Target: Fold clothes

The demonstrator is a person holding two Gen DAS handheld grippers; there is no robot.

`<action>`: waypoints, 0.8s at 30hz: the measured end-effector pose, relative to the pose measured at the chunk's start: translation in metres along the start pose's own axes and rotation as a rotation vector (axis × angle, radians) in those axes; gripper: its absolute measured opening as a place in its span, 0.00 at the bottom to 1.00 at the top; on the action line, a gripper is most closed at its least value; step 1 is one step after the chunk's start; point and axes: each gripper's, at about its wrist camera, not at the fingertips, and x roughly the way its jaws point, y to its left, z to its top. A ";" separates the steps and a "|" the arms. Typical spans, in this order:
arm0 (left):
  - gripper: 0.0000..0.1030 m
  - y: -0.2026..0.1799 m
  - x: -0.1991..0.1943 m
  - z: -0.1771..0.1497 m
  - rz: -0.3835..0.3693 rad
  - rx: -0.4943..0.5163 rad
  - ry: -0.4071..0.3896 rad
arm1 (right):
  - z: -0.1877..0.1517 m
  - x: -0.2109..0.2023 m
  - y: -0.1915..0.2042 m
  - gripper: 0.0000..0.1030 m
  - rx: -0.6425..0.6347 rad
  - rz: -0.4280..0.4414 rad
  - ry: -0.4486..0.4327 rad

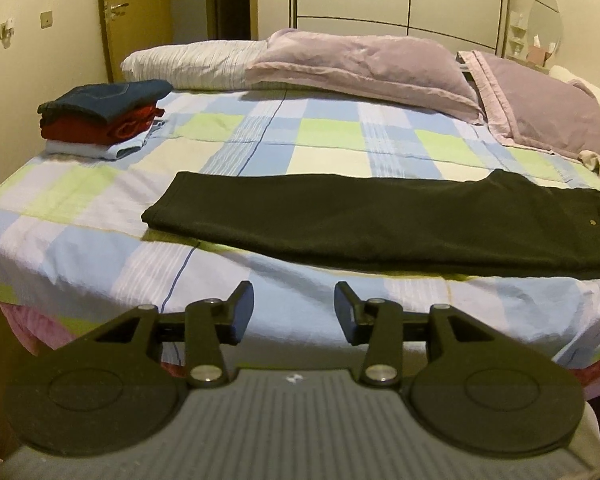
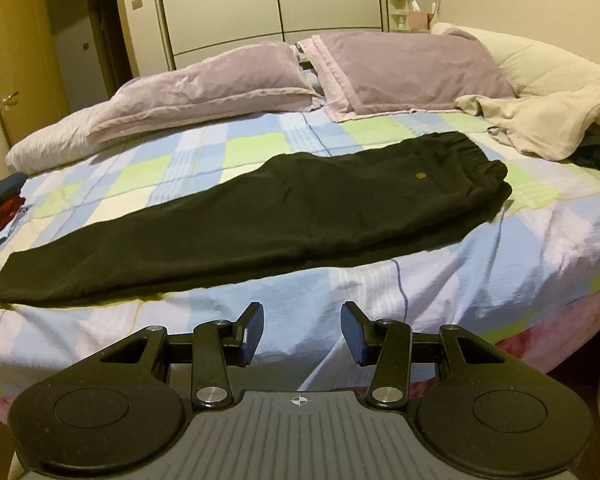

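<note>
Black trousers [image 2: 268, 216], folded lengthwise so the legs lie one on the other, stretched flat across the near part of the bed [image 2: 420, 280]. In the right wrist view the gathered waistband lies toward the right and the leg ends toward the left; a small yellow dot [image 2: 420, 176] marks the cloth near the waist. The fabric is dark, matte and largely smooth, with slight creases near the waist.

Beyond the leg end of the trousers, well apart from them, stands a stack [image 1: 104, 118] of folded clothes: dark blue on top, red in the middle, pale blue beneath. Beyond the waistband lies a crumpled cream garment [image 2: 548, 120], with some dark cloth partly hidden beside it. Behind the trousers, along the far side of the bed, lie lilac pillows [image 2: 412, 68] and a white striped pillow [image 1: 196, 64]. The bed cover is checked in blue, green and white. A wardrobe [image 2: 260, 4] and a door [image 1: 136, 4] stand behind the bed.

Nothing lies on or across the trousers.

Left claw [image 1: 294, 312]: partly open, empty, held off the near edge of the bed, short of the trousers. Right claw [image 2: 302, 334]: likewise partly open and empty, near the bed edge, clear of the trousers.
</note>
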 end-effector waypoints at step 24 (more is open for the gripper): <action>0.34 0.136 0.086 -0.026 -0.234 -0.692 -0.012 | -0.012 0.059 -0.071 0.45 0.465 0.302 0.003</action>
